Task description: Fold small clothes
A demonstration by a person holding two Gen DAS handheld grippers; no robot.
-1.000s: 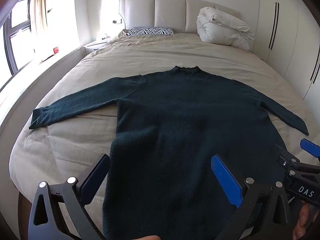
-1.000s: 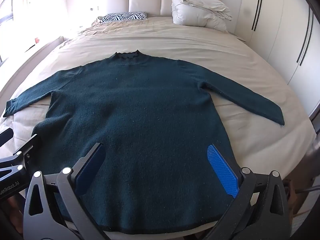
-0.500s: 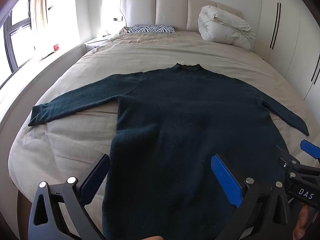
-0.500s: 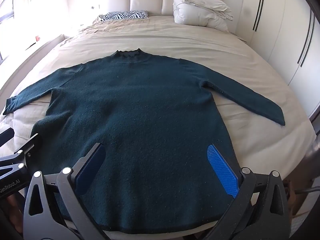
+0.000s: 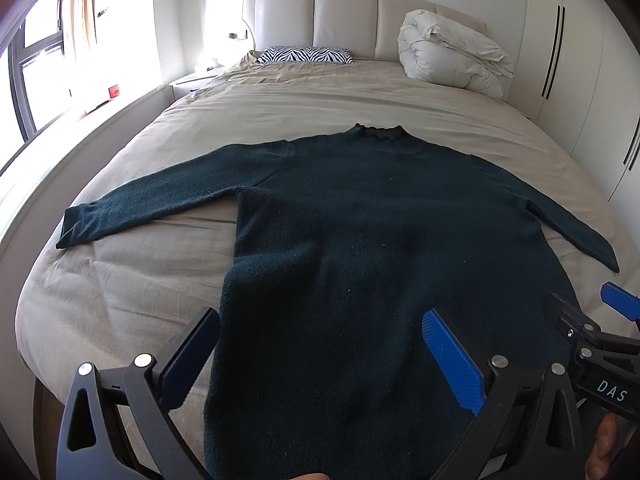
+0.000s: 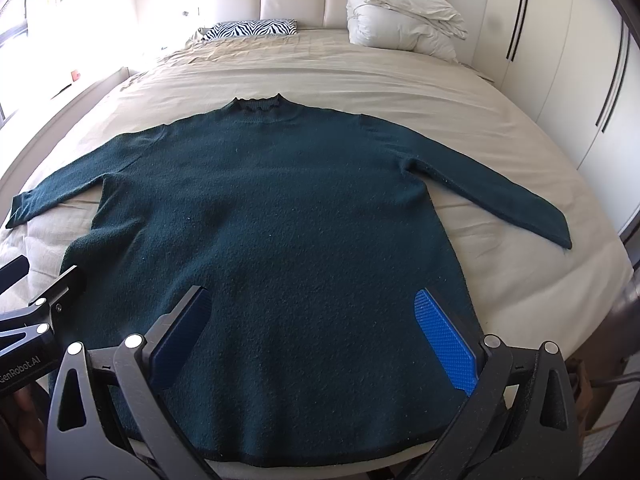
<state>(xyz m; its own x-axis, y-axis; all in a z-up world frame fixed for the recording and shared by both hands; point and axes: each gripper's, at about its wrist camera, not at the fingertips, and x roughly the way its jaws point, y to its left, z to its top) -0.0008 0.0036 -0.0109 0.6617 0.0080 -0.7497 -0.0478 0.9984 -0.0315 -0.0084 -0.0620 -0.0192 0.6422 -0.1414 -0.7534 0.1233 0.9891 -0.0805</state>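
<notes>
The left gripper (image 5: 320,344) and right gripper (image 6: 316,320) are held spread apart, gripping nothing, above the hem of a dark green sweater (image 6: 276,220). The sweater is laid flat on the beige bed (image 6: 400,84), sleeves outstretched. Farther back, a zebra-print pillow (image 6: 252,28) and a bundled white duvet (image 6: 400,20) are seen against the headboard (image 5: 352,16).

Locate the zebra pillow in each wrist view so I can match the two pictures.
Left wrist: zebra pillow sits upper centre, at the headboard, left of the rolled duvet.
Right wrist: zebra pillow sits upper left of centre, again left of the duvet.
Shared landmark: the sweater collar, nearer than the pillow.
</notes>
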